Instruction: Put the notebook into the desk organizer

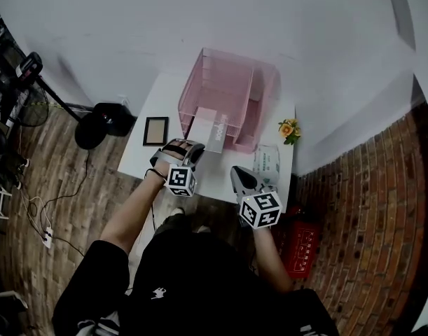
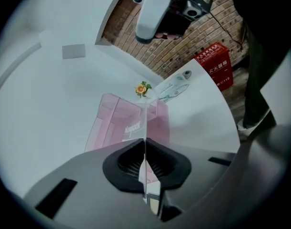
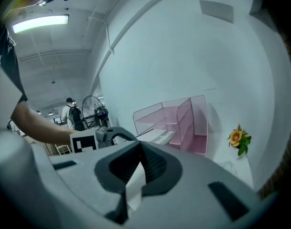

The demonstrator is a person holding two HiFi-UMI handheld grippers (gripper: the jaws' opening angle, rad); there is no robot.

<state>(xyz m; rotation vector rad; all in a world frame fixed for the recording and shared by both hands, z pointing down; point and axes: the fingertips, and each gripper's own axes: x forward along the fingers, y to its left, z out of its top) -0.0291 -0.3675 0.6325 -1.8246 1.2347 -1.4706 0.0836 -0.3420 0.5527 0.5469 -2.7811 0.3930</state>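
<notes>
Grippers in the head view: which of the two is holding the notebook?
The left gripper: its jaws are closed on the white notebook at the pink desk organizer. The right gripper hangs apart, near the tissue pack.

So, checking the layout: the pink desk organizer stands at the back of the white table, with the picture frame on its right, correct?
No. The head view shows the picture frame on the left of the pink desk organizer, which does stand at the back of the white table.

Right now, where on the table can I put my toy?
Bare: the table's back-left corner, behind the picture frame and beside the pink organizer. Crowded: the right side, with the tissue pack and flower, and around the notebook.
</notes>
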